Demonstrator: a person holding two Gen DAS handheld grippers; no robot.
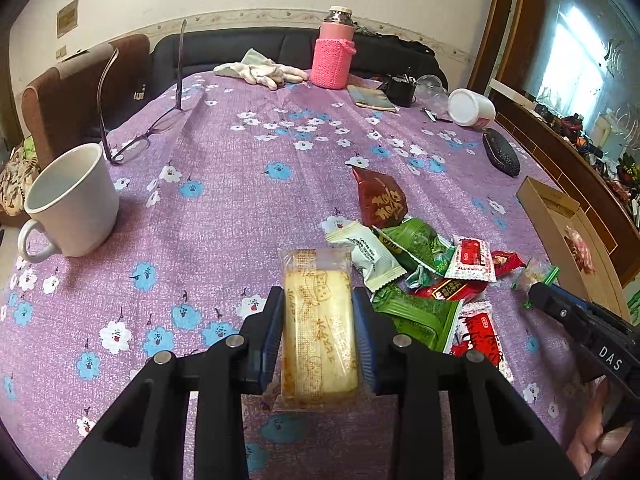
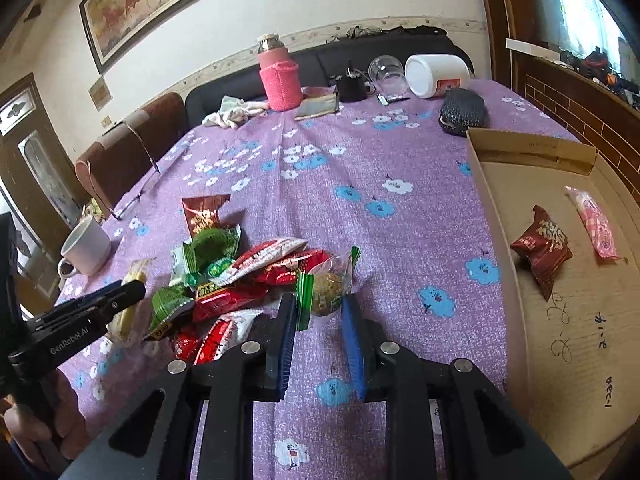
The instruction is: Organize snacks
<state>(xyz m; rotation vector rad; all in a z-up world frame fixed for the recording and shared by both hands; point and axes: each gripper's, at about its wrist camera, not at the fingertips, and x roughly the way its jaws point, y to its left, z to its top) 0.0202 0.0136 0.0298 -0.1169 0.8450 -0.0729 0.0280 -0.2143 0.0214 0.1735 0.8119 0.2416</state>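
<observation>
The near end of the yellow cake packet (image 1: pixel 318 324) is hidden behind the left gripper's (image 1: pixel 319 312) pads, and the lowest packets in the snack pile (image 2: pixel 236 280) lie buried under others. The cardboard box (image 2: pixel 500 216) runs off the right wrist picture's edge (its near corner too). Print on the white jar (image 2: pixel 438 74) is too small to read.

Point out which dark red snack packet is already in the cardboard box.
The dark red gold-lettered packet lying on the floor of the cardboard box, beside the pink wrapped snack. Its twin lies on the purple tablecloth.
</observation>
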